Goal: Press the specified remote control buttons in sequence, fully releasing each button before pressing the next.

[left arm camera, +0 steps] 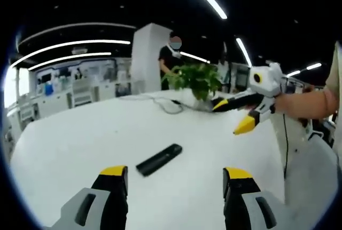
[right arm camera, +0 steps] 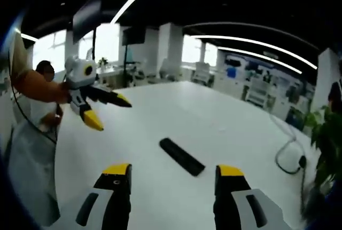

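Two yellow-tipped grippers hovering over a white table [left arm camera: 69, 144], both with jaws spread wide and gripping nothing. Lying flat on the table in the left gripper view, a black remote control [left arm camera: 158, 159], just beyond the left gripper [left arm camera: 175, 176] and between the lines of its two jaws, not touching either. Reaching in from the right of that view, the right gripper [left arm camera: 238, 115], raised above the tabletop and well apart from the remote, carried by a hand [left arm camera: 302, 104] in an orange sleeve. Sitting at the far edge of the table, a green potted plant [left arm camera: 199, 80] with a dark cable [left arm camera: 165, 103] curling beside it. Standing behind the plant, a person in dark clothing [left arm camera: 170, 62]. Showing again in the right gripper view, the same remote [right arm camera: 181, 156], lying ahead of the right gripper [right arm camera: 172, 177] and slightly between its jaws, apart from both. Hanging at the left of this view, the left gripper [right arm camera: 109, 110], lifted clear of the table with jaws splayed.
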Demonstrator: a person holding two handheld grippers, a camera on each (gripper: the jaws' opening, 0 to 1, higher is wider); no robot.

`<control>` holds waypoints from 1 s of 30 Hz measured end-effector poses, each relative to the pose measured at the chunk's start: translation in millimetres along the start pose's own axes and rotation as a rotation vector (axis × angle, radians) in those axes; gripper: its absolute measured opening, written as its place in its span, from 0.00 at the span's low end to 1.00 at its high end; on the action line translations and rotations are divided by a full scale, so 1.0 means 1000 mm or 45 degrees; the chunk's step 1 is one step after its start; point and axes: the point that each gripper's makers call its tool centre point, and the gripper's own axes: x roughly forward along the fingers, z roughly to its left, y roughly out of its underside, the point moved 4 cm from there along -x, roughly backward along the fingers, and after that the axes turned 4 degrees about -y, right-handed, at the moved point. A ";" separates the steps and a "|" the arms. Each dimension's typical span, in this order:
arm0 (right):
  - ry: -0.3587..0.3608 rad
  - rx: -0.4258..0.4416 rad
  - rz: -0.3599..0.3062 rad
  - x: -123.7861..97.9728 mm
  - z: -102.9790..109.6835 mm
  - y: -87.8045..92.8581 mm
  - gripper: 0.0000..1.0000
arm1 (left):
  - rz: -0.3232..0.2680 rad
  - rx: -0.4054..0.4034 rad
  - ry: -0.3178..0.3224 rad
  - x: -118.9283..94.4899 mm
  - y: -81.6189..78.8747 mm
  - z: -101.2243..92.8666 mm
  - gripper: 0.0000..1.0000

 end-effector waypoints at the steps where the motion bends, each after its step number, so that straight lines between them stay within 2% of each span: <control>1: -0.005 -0.006 0.003 0.001 -0.001 0.000 0.61 | 0.001 0.006 0.002 0.001 -0.001 0.002 0.74; 16: -0.067 -0.079 0.028 0.015 -0.024 -0.014 0.61 | 0.015 0.092 0.062 0.026 -0.013 0.017 0.74; 26: -0.133 -0.136 0.084 0.032 -0.032 -0.011 0.61 | 0.032 0.070 0.110 0.040 -0.015 0.030 0.73; 30: -0.160 -0.154 0.106 0.040 -0.035 -0.008 0.60 | 0.046 0.099 0.121 0.046 -0.015 0.033 0.73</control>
